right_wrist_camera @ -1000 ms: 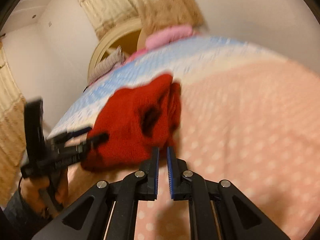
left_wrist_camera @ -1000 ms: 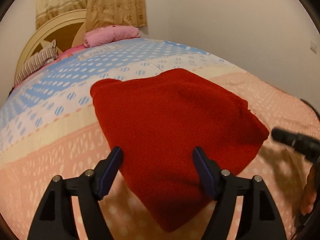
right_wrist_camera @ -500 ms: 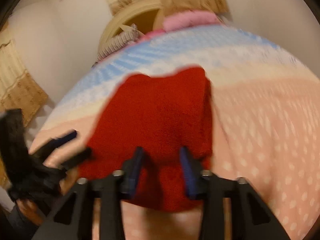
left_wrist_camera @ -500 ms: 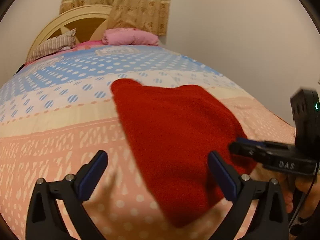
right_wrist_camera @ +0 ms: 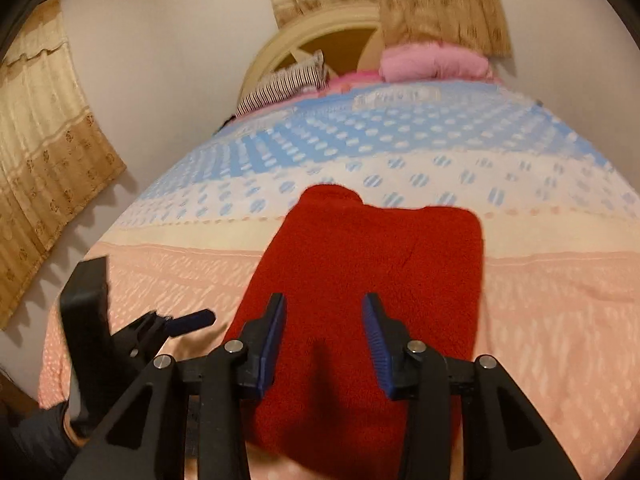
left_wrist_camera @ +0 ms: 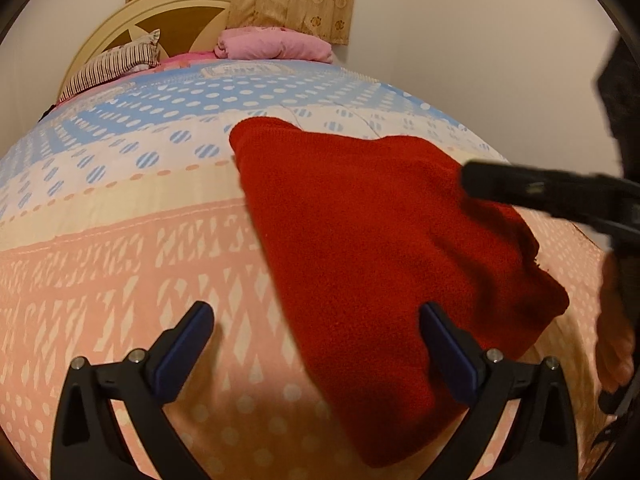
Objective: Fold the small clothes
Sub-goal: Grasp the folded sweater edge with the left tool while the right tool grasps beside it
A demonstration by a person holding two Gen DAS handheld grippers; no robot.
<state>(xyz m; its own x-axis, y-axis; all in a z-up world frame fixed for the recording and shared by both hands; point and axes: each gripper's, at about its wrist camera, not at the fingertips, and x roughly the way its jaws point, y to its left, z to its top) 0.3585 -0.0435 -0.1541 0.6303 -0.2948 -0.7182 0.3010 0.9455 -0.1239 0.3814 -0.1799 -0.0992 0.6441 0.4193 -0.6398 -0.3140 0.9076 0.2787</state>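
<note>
A patterned bedspread [right_wrist_camera: 560, 300] carries a folded red garment [right_wrist_camera: 372, 264], pink bedding [right_wrist_camera: 432, 62] and a striped pillow [right_wrist_camera: 284, 82].

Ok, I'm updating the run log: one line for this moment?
red garment: flat on bedspread | left gripper: open, empty | right gripper: jaws opening, nothing gripped

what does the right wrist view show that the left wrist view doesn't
Only the right wrist view shows the second curtain on the side wall and the right hand-held gripper head-on, its jaws opening above the red garment, nothing clamped. Only the left wrist view shows the left hand-held gripper head-on, jaws wide, and bare fingers at the frame's right edge. Both share the garment, the patterned bedspread, the striped pillow and the pink bundle.
</note>
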